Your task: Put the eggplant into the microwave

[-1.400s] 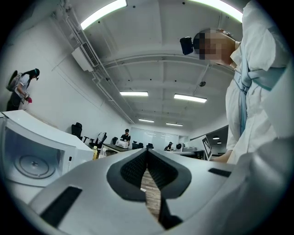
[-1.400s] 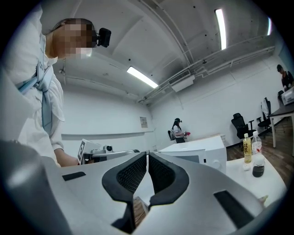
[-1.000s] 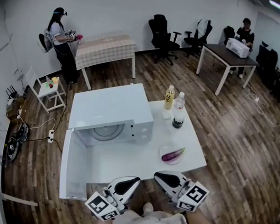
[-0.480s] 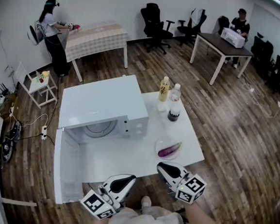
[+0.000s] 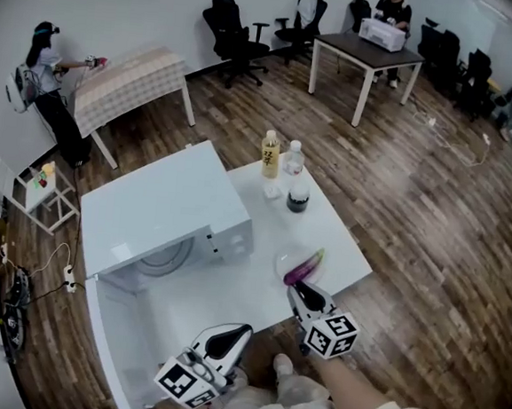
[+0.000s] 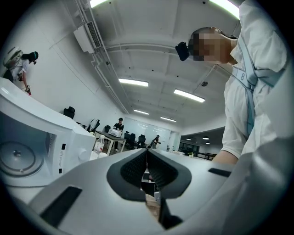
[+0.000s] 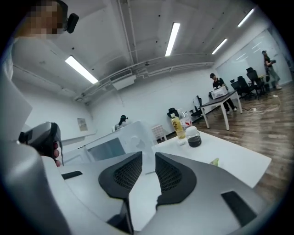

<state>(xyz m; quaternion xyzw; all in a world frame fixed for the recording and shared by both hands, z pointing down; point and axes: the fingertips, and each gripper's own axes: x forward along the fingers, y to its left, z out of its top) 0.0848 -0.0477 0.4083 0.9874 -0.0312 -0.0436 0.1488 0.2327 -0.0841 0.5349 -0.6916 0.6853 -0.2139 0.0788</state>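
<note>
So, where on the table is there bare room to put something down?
Bare table lies between the microwave and the plate, down to the near edge; also between the bottles and the plate. Crowded: the bottles' corner, and the plate with the eggplant, where the right gripper hovers.

the left gripper [image 5: 241, 331] is held low and close to the person's body at the lower left of the head view, its marker cube [image 5: 182, 382] nearest the body, its jaws pressed together at the tips with nothing between them. the right gripper [image 5: 297, 288] reaches farther forward on a bare forearm [image 5: 359, 397]. its jaws have just been opening and stand a narrow gap apart, nothing between the pads [image 7: 126, 175].
</note>
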